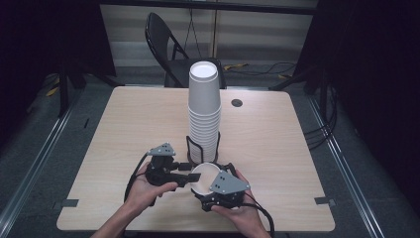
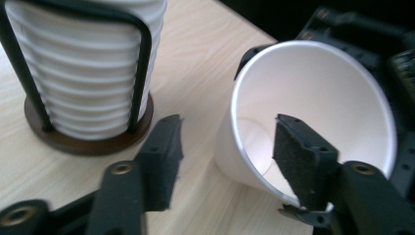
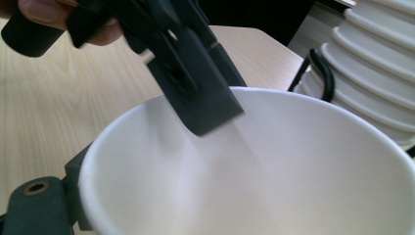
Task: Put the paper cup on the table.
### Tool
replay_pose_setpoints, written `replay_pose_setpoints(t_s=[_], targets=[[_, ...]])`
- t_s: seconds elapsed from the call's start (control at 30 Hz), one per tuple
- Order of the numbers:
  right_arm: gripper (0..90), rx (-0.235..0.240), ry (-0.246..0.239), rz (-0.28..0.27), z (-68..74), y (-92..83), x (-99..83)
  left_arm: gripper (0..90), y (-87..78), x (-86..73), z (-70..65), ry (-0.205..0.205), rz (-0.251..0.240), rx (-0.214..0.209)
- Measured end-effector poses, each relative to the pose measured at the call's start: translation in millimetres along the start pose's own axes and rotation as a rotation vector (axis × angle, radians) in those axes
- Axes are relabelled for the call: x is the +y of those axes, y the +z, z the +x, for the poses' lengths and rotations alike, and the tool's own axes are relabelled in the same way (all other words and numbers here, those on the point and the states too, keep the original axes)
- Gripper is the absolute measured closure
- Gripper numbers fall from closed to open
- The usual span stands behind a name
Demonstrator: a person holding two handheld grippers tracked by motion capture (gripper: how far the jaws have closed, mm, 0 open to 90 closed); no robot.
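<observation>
The wooden bench [image 1: 124,129] carries a tall stack of white paper cups [image 1: 204,109] standing in a black wire holder [image 1: 190,146] near its middle, and in front of this stack, at the near edge, the two hands meet. The right gripper [image 1: 210,186] holds a single white cup [image 2: 313,112] tilted above the bench, its jaws closed on the cup wall. The left gripper [image 2: 225,152] is open, one jaw inside the cup mouth and the other outside, not pressing the rim.
</observation>
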State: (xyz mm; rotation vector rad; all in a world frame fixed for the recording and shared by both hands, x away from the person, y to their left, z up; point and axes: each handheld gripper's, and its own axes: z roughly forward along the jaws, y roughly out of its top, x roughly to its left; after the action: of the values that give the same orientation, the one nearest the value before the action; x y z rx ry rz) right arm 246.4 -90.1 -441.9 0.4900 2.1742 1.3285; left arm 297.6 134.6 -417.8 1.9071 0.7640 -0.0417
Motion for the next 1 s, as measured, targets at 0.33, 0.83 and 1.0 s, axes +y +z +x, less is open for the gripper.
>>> replay_pose_setpoints(t_s=[0.33, 0.83, 1.0], targets=[[11.6, -0.038, 0.071, -0.002, -17.0, -7.8, -7.7, 28.4, -12.5, -4.6, 9.2, 0.028, -0.13, 0.04], [11.7, -0.106, 0.191, -0.051, -47.6, -25.8, -8.5, 21.2, -16.1, -13.0, 11.9, 0.182, -0.181, 0.202], [11.7, -0.126, 0.246, -0.075, -61.7, -29.8, -7.9, 21.5, -13.1, -18.8, 12.3, 0.194, -0.157, 0.205]])
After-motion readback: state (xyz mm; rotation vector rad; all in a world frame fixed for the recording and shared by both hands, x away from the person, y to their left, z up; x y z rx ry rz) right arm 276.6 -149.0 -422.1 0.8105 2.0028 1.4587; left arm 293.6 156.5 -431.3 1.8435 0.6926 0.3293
